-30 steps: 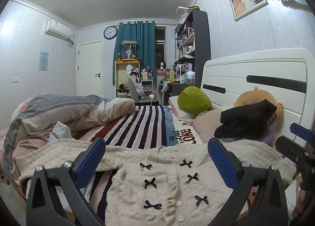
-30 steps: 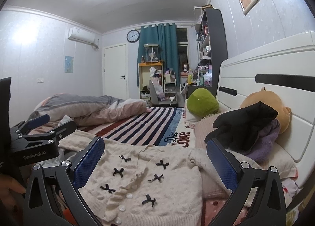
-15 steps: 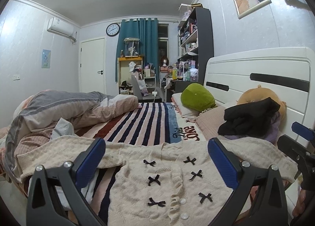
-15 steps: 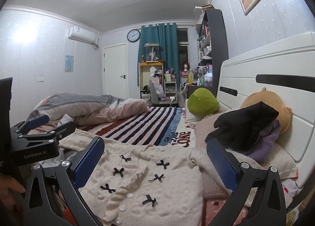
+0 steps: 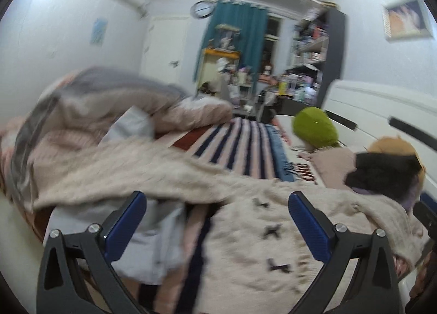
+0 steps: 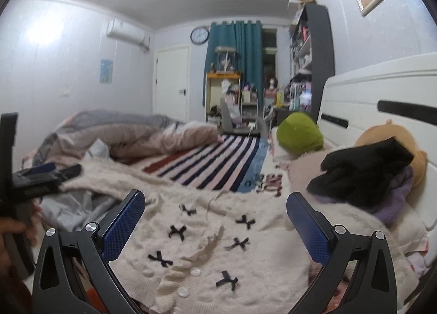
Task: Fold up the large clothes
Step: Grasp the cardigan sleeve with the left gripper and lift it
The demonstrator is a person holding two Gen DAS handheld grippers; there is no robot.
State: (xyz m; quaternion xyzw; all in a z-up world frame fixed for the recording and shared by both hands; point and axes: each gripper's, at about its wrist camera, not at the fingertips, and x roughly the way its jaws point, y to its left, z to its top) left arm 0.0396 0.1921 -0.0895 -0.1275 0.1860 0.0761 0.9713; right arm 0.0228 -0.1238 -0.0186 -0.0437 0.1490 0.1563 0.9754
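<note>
A cream knit cardigan (image 6: 245, 254) with small black bows and white buttons lies spread face up on the striped bed. In the left wrist view it (image 5: 245, 234) stretches across the frame, one sleeve (image 5: 114, 169) running left. My left gripper (image 5: 217, 228) is open and empty, just above the cardigan's left side; that view is blurred. My right gripper (image 6: 215, 232) is open and empty above the cardigan's front. The left gripper (image 6: 41, 177) also shows at the left edge of the right wrist view.
A striped sheet (image 6: 218, 161) covers the bed. A bunched grey and pink duvet (image 6: 123, 133) lies far left. A green cushion (image 6: 299, 133), a black garment (image 6: 363, 174) on an orange plush and the white headboard (image 6: 382, 95) stand right. A pale grey cloth (image 5: 147, 237) lies under the sleeve.
The left gripper has swung left and tilted, blurring its view; the sleeve now fills its left side. The right gripper has moved forward over the cardigan. Both stay open.
</note>
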